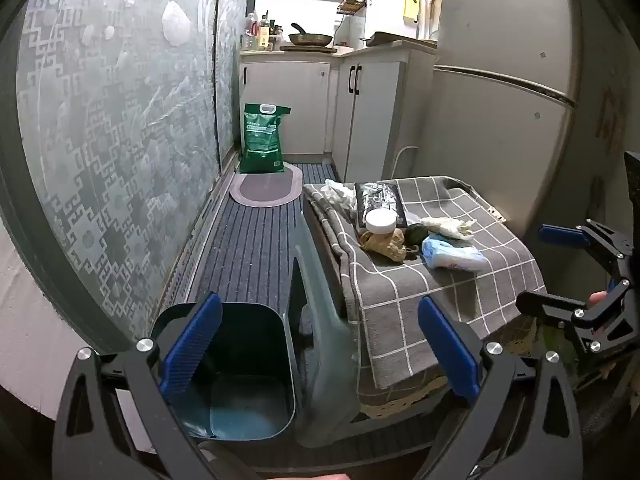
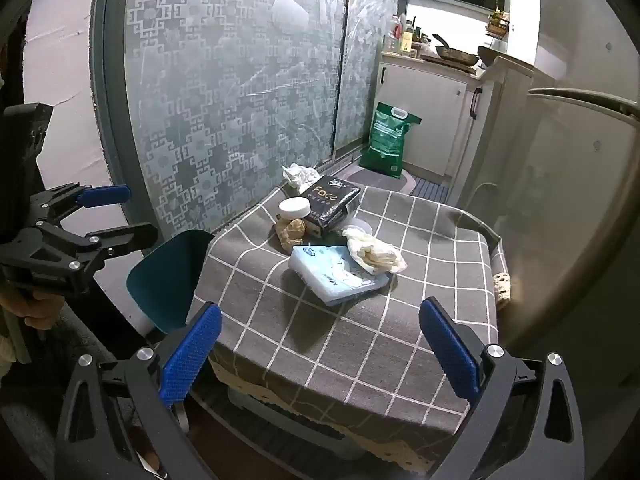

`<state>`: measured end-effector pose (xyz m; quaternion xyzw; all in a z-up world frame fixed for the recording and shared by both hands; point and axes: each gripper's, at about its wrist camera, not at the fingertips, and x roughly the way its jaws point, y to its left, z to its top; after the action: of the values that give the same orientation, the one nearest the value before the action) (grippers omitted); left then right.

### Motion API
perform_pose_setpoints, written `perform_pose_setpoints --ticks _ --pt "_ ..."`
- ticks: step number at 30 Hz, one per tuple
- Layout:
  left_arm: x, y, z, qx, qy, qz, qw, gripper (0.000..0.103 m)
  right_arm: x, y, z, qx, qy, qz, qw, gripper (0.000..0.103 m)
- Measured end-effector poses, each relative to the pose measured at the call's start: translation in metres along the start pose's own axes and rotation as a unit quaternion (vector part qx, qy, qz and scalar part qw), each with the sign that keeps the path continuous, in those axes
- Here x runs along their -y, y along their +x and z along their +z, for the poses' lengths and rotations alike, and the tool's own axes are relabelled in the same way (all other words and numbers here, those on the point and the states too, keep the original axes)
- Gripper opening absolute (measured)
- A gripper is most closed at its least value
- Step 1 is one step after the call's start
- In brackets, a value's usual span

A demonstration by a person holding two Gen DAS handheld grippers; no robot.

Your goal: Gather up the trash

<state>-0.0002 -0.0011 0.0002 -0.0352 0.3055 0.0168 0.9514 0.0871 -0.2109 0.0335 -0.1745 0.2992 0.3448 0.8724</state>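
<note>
My right gripper hangs wide open and empty over the near edge of the worktop, with the blue tissue pack straight ahead of it, its long axis slanting across my line of reach and a crumpled white wad lying on its far corner. My left gripper, also spread wide with nothing in it, hovers over the teal bin on the floor left of the worktop. I judge the right one nearer to the trash.
</note>
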Motion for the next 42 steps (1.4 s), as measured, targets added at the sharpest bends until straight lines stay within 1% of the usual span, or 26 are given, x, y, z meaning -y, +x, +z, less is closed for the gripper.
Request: perform_pose_setpoints --ticks 8,9,17,18,27,28,42 --pt "0.0023 0.0046 0.0023 -0.004 0.001 0.002 1.0 0.1 0.0009 -0.0006 0.0001 -0.001 0.003 0.001 1.0 0.1" --pt "0.0029 -0.0014 0.0035 0.002 -0.002 -0.003 1.0 0.1 0.0007 -0.001 -0.0001 -0.001 0.003 0.002 1.0 0.1" --pt "0.0047 -0.0008 0.0096 0.0 -0.002 -0.002 1.0 0.1 0.0033 -0.0018 0.0001 -0.001 0.003 0.001 1.0 0.1" --pt "0.0026 -0.0014 0.0026 0.003 -0.001 -0.003 1.0 0.1 0.0027 -0.0018 -0.0002 -0.001 0.004 0.002 1.0 0.1" --pt "0.0031 -0.0009 0.0069 0.002 -0.001 0.0 1.0 0.1 0.0041 -0.0018 -0.0004 0.0 0.003 0.002 1.0 0.1" --pt "0.0021 -0.0015 0.0021 0.004 0.0 -0.002 1.0 0.1 0.0028 -0.0016 -0.0005 0.0 0.004 0.001 1.0 0.1" --pt "0.0023 -0.0013 0.0019 0.004 0.001 -0.003 1.0 0.1 0.0065 -0.0023 -0.0008 -0.001 0.005 0.001 1.0 0.1"
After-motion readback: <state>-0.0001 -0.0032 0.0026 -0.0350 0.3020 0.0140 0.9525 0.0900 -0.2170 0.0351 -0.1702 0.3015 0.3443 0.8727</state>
